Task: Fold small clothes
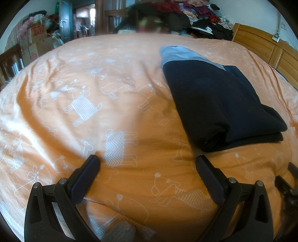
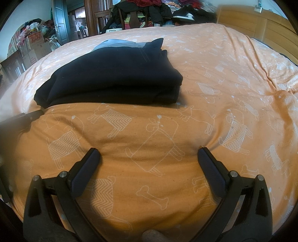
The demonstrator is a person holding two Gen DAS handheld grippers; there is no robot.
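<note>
The dark garment (image 1: 219,104) lay on the bed (image 1: 111,111), already folded into a thick, layered rectangle with a strip of grey-blue fabric showing at its far end; its edges sat fairly square, one layer stacked on another, and nothing hung loose that I could see. The left gripper (image 1: 147,162) hovered low over the orange sheet with its jaws spread wide and nothing between them, the garment lying just ahead and to its right; the right gripper (image 2: 149,156) was likewise wide open and empty, with the same bundle ahead and to its left, apart from the fingertips. To my eye the folding of this piece looked finished, or very nearly; neither gripper touched it. What remained, I judged, was at most a tidying press or setting it aside; a heap of other clothes (image 1: 195,13) lay beyond the far edge of the bed, though whether any of it was meant for folding I could not tell.
</note>
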